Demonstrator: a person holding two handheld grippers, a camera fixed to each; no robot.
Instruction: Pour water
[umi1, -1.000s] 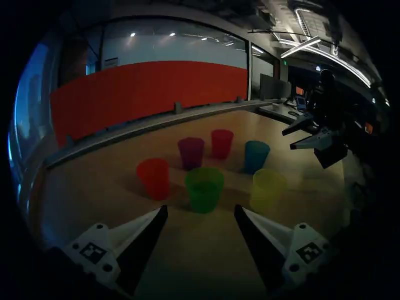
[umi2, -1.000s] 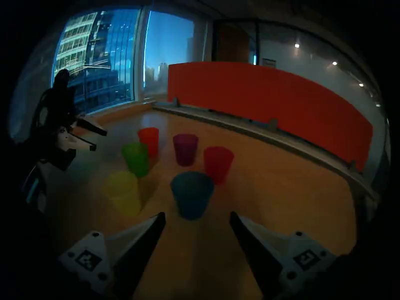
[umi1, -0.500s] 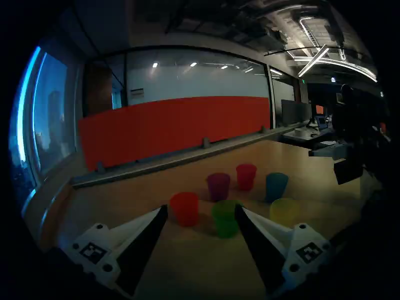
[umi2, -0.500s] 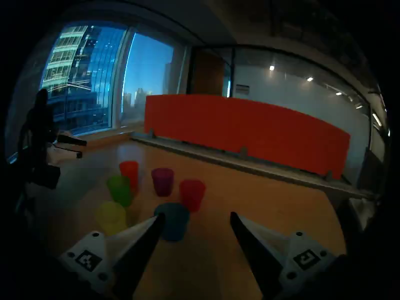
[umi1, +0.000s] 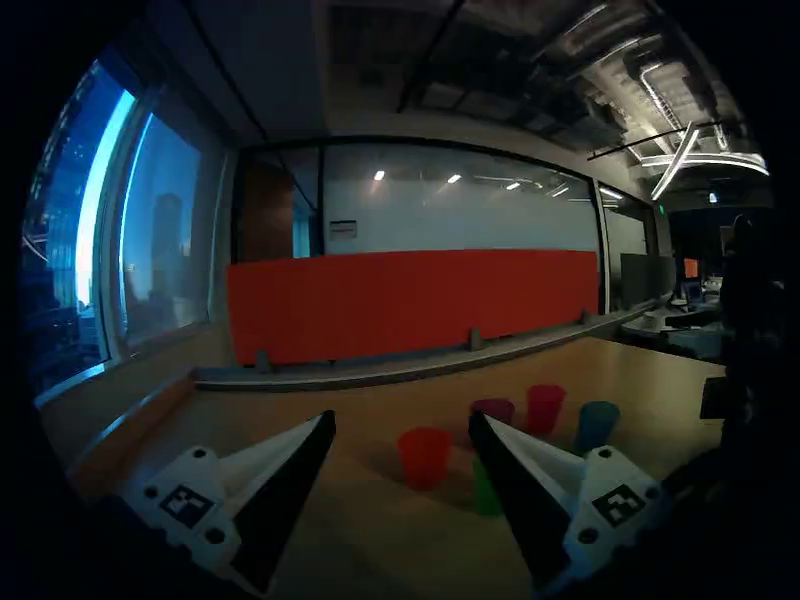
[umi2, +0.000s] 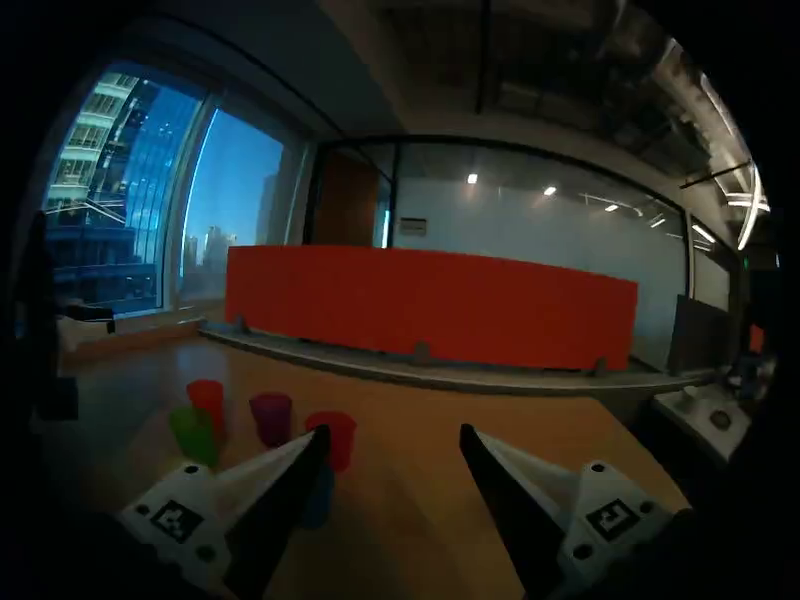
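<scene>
Several coloured plastic cups stand grouped on a wooden table. In the left gripper view an orange-red cup sits between my fingers' lines, with a purple cup, a red cup and a blue cup behind; a green cup is half hidden by my right finger. My left gripper is open and empty, short of the cups. In the right gripper view the orange-red cup, green cup, purple cup and red cup lie low left. My right gripper is open and empty.
A long red partition runs along the table's far edge, with glass walls and tall windows behind. The room is dim. A dark figure stands at the right edge of the left gripper view. Bare tabletop lies between my right fingers.
Both views have tipped upward and swung aside, so the cups have sunk low in each picture. The yellow cup has dropped from sight. Both grippers stayed open.
</scene>
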